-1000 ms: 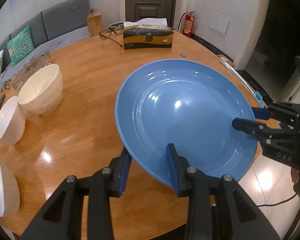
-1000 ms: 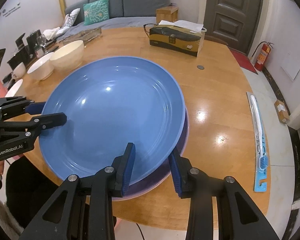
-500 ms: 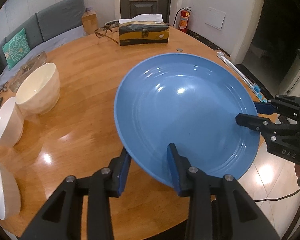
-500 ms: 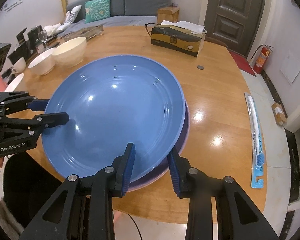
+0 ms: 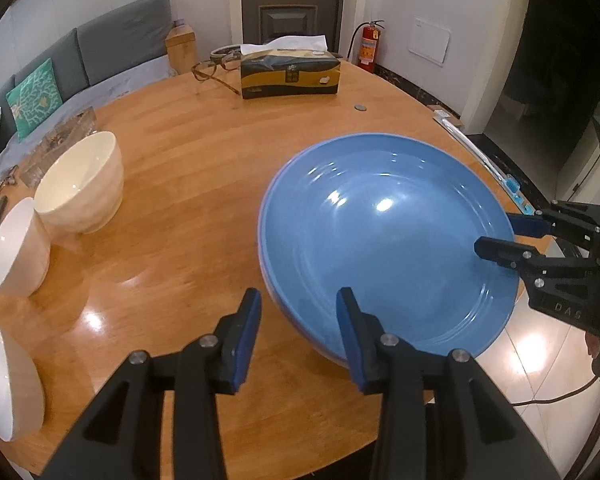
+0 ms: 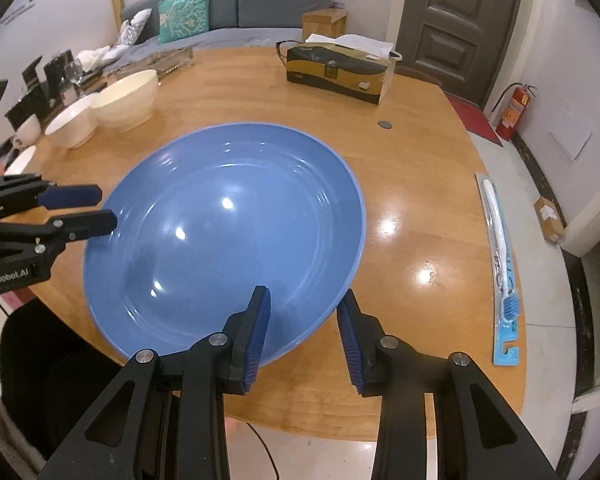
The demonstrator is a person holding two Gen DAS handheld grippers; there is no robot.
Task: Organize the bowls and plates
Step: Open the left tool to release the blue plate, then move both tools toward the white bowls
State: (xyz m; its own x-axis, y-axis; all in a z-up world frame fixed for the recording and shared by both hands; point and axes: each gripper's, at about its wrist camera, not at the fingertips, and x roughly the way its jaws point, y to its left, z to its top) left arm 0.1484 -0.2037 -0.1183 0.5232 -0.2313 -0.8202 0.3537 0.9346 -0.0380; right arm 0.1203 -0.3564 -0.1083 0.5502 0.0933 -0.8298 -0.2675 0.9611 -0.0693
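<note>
right hand-held gripper (image 6: 304, 300) clenched on blue plate (image 6: 220, 232) rim. left hand-held gripper (image 5: 298, 300) released, jaws loose round opposite rim. blue plate sits on second plate (image 5: 325, 354), centred. best: unclench right, back out level, no nudging. wooden surface (image 6: 400, 160): bowls (image 5: 80, 184) left of blue plate, tissue box (image 5: 290, 76) beyond.

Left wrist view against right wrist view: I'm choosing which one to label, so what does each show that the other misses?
Only the left wrist view shows a second plate's rim peeking out under the blue plate.

Only the right wrist view shows a wine glass, a red mat and a small carton on the floor.

Both show the blue plate on the table, two bowls, the tissue box, the coin, the extinguisher, and the left gripper and right gripper at the plate's rim.
</note>
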